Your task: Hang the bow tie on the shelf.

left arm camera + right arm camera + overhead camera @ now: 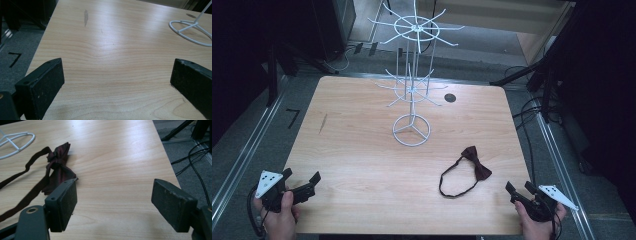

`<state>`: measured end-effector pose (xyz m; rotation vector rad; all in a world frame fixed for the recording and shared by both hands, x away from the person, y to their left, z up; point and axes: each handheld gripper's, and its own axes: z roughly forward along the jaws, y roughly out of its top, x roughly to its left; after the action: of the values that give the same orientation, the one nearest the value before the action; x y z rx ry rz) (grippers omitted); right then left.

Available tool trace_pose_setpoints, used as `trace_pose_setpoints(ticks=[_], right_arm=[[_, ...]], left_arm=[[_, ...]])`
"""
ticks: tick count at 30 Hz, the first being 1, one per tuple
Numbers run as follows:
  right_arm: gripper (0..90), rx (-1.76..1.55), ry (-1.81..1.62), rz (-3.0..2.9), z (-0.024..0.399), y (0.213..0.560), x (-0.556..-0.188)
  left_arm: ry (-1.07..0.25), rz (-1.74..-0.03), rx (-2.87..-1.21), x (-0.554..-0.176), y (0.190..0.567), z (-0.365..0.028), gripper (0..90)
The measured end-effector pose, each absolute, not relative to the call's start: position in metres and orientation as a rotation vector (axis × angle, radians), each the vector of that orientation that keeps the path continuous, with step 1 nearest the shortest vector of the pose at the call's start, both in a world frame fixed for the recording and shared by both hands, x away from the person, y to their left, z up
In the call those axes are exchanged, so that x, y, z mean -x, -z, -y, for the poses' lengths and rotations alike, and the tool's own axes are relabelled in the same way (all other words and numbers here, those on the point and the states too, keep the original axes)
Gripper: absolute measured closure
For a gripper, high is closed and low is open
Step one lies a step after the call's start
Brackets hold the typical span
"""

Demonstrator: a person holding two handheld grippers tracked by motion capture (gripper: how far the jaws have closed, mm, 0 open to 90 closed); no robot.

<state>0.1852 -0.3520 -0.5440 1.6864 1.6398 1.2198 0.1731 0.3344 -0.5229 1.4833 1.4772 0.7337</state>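
Right tool [518, 192] sat wide open and empty at the bench [362, 165] near edge, left tool [302, 183] likewise. We judged it pre-grasp: bow tie [477, 164] lay just ahead-left of right tool, below wire rack [412, 131]. Next: reach, pinch the knot.

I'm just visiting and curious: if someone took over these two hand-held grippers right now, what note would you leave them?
Left gripper: open, empty, near the left front corner of the light wooden table.
Right gripper: open, empty, at the right front edge.
Dark red bow tie with black neck strap: flat on the table, just ahead of the right gripper, untouched.
White wire display rack with hooks: upright mid-table, nothing hanging on it.
Done: nothing yet.
Left: probably picking up the bow tie and hanging it on a hook.
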Motion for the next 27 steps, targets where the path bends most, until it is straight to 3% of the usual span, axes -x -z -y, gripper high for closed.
trace_pose_setpoints(ticks=[18, 27], right_arm=[[24.3, -1.620, -1.197, -1.721, 0.319, 0.512, -0.194], [47.9, -1.560, -1.133, -1.837, 0.284, 0.513, -0.214]], left_arm=[[-0.737, -1.479, -1.479, -0.173, 0.523, -0.335, 0.0], [-0.728, -1.481, -1.477, -0.173, 0.523, -0.335, 0.0]])
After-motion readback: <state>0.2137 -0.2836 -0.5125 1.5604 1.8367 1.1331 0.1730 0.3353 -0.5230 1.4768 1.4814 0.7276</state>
